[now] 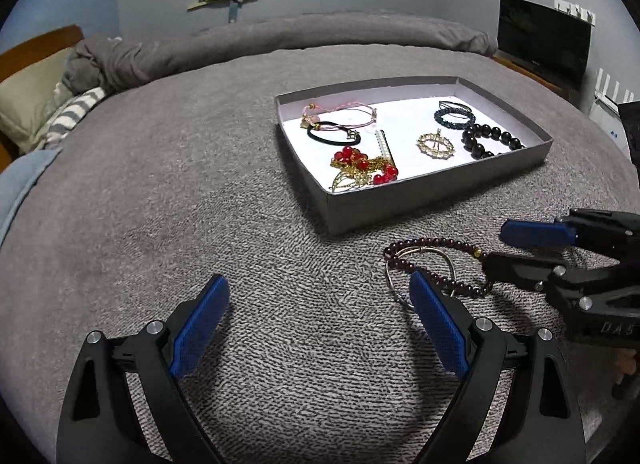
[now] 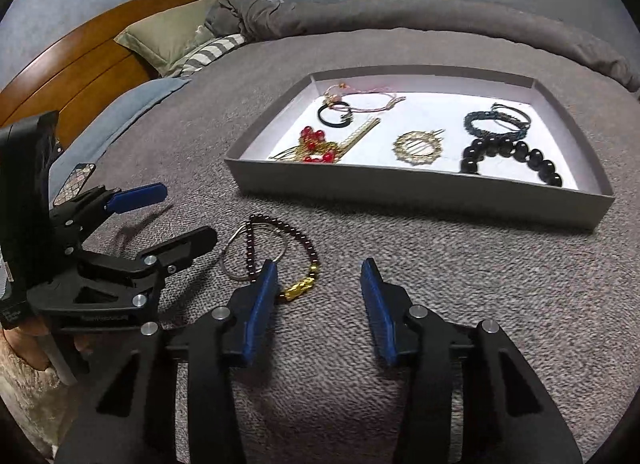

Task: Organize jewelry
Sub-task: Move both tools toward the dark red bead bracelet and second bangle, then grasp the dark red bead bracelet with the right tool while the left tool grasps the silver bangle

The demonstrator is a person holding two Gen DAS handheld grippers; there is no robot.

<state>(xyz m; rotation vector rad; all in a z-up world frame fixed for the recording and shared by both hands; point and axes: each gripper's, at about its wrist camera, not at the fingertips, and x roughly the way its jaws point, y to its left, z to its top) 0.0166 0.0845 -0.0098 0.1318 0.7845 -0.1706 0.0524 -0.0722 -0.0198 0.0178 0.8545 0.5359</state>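
A: Where's the dark bead bracelet (image 2: 276, 252)?

B: On the bed (image 1: 200, 192), tangled with a wire ring (image 2: 256, 252), just before the grey tray (image 2: 420, 188). Its loop runs long from the tray toward the right tongs (image 2: 320, 292), gold charm nearest.

A: Tongs?

B: Both released, nothing held; left tongs (image 1: 318, 312) wide.

A: Risk?

B: I'd guess the ring snags and drags along.

Grey tray (image 2: 420, 184), dark-red beaded bracelet (image 2: 296, 240), blue fingers (image 2: 264, 296).
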